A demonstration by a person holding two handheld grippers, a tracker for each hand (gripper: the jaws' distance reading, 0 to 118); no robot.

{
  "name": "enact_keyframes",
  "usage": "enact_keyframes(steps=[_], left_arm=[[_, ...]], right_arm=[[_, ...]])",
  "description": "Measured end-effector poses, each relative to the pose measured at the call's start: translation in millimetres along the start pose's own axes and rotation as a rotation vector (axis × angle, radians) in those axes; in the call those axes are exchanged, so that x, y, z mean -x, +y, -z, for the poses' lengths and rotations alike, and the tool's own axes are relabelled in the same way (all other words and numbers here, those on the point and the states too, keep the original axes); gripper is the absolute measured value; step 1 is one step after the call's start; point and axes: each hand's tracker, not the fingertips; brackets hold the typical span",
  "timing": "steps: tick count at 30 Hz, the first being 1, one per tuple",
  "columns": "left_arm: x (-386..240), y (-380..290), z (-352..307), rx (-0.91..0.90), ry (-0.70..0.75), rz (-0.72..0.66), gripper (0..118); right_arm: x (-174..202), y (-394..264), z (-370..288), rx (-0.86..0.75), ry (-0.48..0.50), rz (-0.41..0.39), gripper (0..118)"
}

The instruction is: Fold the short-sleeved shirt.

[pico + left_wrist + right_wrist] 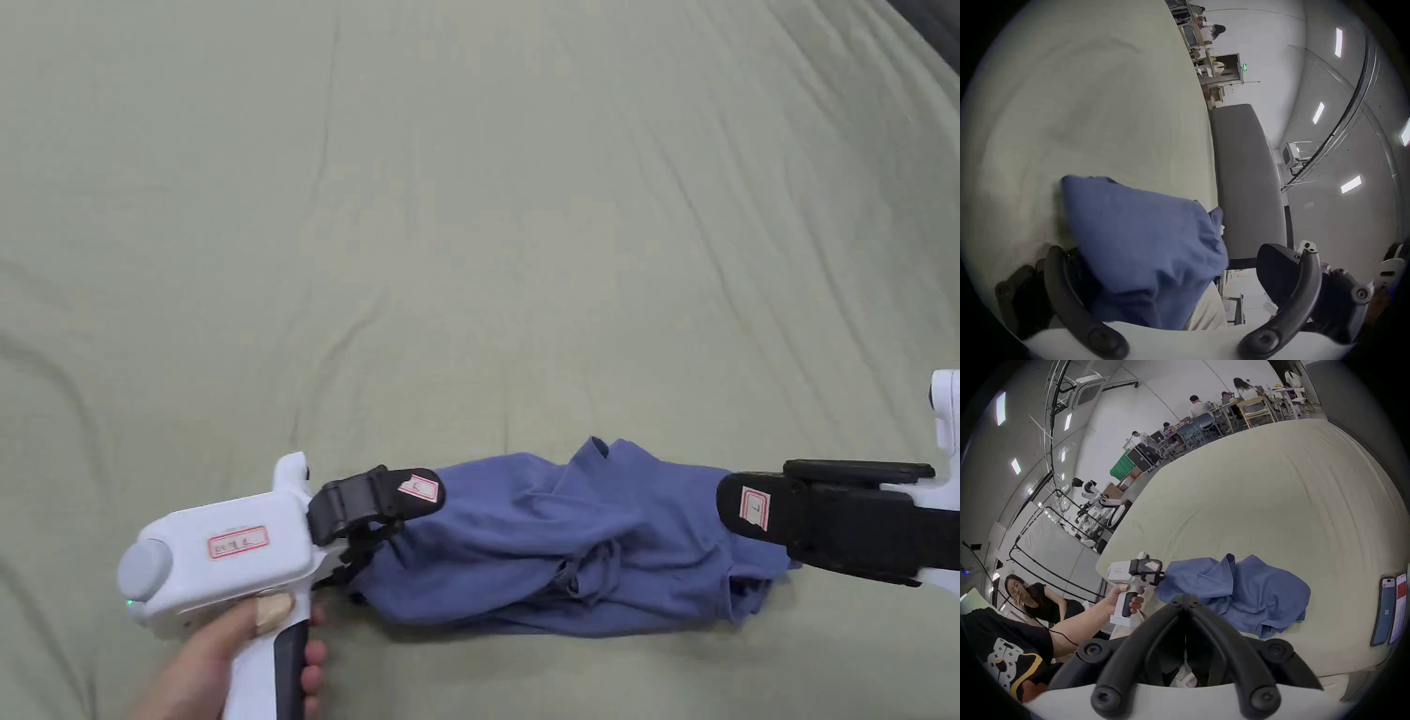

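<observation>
At far left, left gripper in a hand, at the left end of the shirt. Fingers wide apart, with a bulge of blue cloth between them, not pinched. In the middle, shirt bunched in a long crumpled lump on the bed, near its front edge, collar part sticking up. At right, right gripper at the other end of the lump, fingers closed together with tips at the cloth edge. Cannot tell if any cloth is caught there.

Probably an early step: opening the lump flat before any fold. To do it well:
- Close the left fingers on one layer only, at a hem or shoulder corner.
- Check the right hold in the same way.
- Lift, pull the ends apart evenly, then lay flat farther onto the bed, away from the edge.
</observation>
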Motion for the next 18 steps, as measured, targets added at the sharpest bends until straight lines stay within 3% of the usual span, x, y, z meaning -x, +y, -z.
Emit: enact_keyframes(steps=[2,3,4,5,12,14,18], left_arm=[[6,0,22,-0.007,-0.055,-0.017,118],[6,2,17,-0.017,-0.098,-0.061,99],[7,3,10,-0.048,-0.087,-0.112,20],[10,5,6,-0.084,-0.026,-0.093,8],[-2,3,-12,-0.15,0.013,-0.038,8],[1,5,-67,-0.163,0.03,-0.038,8],[-24,32,-120,-0.217,0.285,0.055,8]], right_arm=[[0,0,3,0.003,0.0,0.0,2],[0,0,4,0.006,0.004,0.001,2],[0,1,5,0.009,0.005,0.001,2],[2,1,6,0.011,0.005,-0.003,2],[5,4,12,0.016,0.002,-0.015,2],[7,6,14,0.015,0.005,-0.017,2],[14,10,19,0.015,-0.007,-0.04,2]])
